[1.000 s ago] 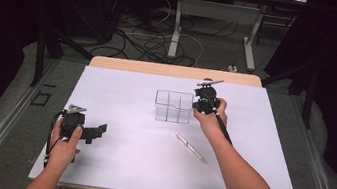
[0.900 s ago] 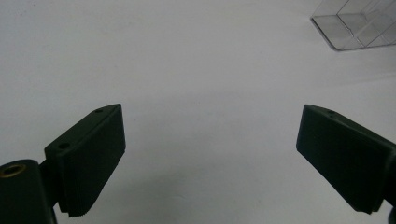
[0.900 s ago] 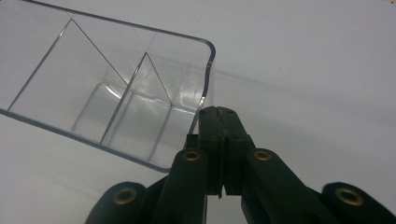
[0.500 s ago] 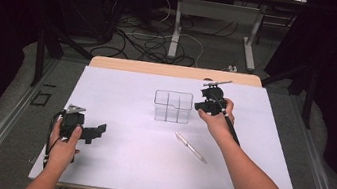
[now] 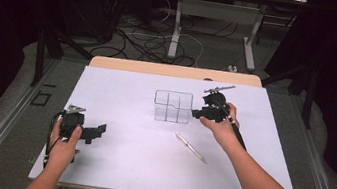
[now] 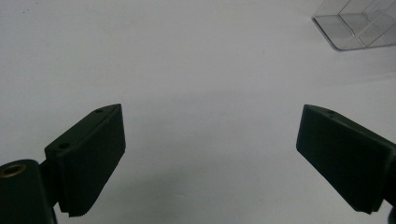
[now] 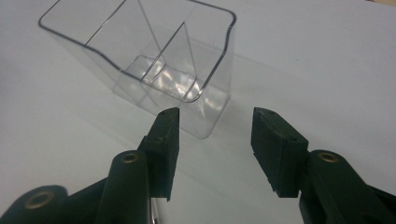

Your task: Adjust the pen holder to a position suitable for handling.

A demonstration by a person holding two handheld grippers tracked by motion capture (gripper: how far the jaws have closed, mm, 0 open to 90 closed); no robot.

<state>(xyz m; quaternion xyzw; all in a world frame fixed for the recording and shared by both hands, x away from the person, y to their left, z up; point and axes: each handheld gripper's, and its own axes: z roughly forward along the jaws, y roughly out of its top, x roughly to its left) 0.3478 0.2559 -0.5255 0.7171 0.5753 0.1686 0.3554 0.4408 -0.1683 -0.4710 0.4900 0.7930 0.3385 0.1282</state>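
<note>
Clear plastic organizer (image 5: 172, 107) sits upright near the middle of the white table (image 5: 120, 168), toward the far side. Thin glossy walls, rounded corners, inner dividers splitting it into compartments, all see-through (floor of it glints in the right gripper view (image 7: 140, 56)). A corner of it also shows top right in the left gripper view (image 6: 359, 28).

Right gripper (image 5: 197, 112) is held just beside the organizer's right wall, jaws spread apart, gripping nothing; can't tell if a jaw touches the wall. In its own view (image 7: 215, 149) the jaws are matte black blocks with ribbed inner pads and brass-coloured rivets at the pivots, and the organizer's near corner sits right ahead of the gap.

Left gripper (image 5: 97, 132) is well apart from the organizer, low over the table's near left, jaws wide open and empty (image 6: 210, 163). Same ribbed black pads, bare white surface between them.

A slim silver pen (image 5: 190, 147) lies flat on the table, diagonal, nearer the person than the organizer and apart from it. Nothing stands between the right gripper and the organizer
</note>
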